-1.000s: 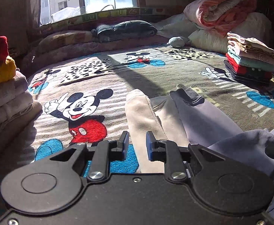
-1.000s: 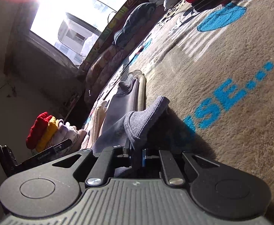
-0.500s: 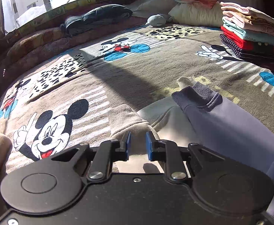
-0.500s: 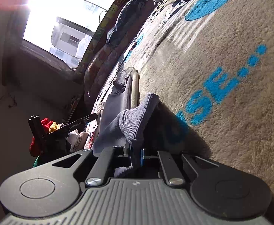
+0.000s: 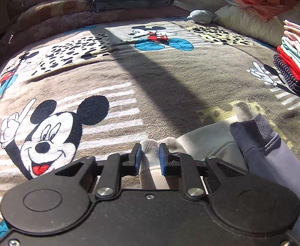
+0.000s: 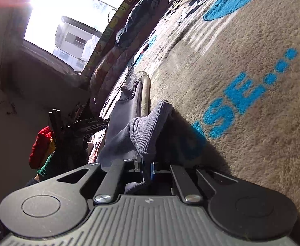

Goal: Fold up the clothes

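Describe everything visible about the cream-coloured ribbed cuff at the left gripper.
The cream-coloured ribbed cuff is soft knit, ending a beige fleece-like sleeve or leg that lies flat on the brown cartoon-print blanket. It sits between the blue pads of the left gripper, jaws narrowed around it but not visibly squeezing. A grey garment lies alongside.

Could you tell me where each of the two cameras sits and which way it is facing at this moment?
Left wrist: on the left gripper, low over the Mickey blanket, looking up the bed toward the window; its fingers straddle the beige cuff.
Right wrist: on the right gripper, rolled sideways close to the blanket, shut on the grey cuff; a green sleeve shows at left.
Shared: the grey garment and the blanket; the right view also catches the left gripper.
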Demonstrator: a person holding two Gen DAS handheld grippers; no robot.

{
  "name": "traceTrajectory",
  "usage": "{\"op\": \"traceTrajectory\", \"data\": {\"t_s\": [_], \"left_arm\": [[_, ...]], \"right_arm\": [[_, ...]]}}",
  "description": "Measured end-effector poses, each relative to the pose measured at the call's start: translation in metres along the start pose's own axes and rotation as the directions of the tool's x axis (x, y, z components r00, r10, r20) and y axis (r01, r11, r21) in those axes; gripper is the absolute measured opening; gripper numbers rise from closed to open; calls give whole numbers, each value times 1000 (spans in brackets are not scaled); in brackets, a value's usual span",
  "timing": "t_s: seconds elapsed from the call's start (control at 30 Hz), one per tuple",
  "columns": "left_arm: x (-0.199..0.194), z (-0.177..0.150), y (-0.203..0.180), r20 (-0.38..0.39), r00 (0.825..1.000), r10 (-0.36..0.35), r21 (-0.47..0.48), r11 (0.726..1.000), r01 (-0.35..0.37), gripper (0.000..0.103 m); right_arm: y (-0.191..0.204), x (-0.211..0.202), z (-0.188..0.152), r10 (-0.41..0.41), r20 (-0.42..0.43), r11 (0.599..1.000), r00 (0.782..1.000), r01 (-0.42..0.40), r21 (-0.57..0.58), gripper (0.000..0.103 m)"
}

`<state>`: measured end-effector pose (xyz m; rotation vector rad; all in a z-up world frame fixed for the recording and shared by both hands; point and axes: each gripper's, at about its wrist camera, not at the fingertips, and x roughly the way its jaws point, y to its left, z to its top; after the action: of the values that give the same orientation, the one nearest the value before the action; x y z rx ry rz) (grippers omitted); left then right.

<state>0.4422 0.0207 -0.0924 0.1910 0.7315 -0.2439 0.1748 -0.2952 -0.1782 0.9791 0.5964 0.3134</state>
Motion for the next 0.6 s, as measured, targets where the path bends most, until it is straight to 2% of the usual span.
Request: {"op": "traceTrajectory", "data": {"t_s": [0.03,0.07,0.1,0.17,0.23,0.47,0.6], "left_arm": [[4,-3,-4,-14,1000,21,19,1000,-21,17],[-9,-2,-3,22,999,33,-31,999,-33,17],[-30,-2,0,85,996,12,-71,997,-6,17],[-66,-9,2,150,989,-8,-85,996,21,17],[-98,-23,1,174,985,6,-75,997,7,17],[-207,-132,-19,207,978,14,-78,997,2,18],[-228,-178,-26,189,981,34,-118,993,-12,18]], "right_arm": [[0,0,0,0,2,1000,1000,0,-1,5],[1,0,0,0,4,1000,1000,0,-2,5],[1,0,1,0,6,1000,1000,0,-2,5],[2,0,0,-3,9,1000,1000,3,-6,5],[3,0,0,-5,12,1000,1000,5,-10,5],[5,2,0,4,16,1000,1000,-4,-4,5],[5,-1,0,33,36,999,999,-33,-3,9]]}}
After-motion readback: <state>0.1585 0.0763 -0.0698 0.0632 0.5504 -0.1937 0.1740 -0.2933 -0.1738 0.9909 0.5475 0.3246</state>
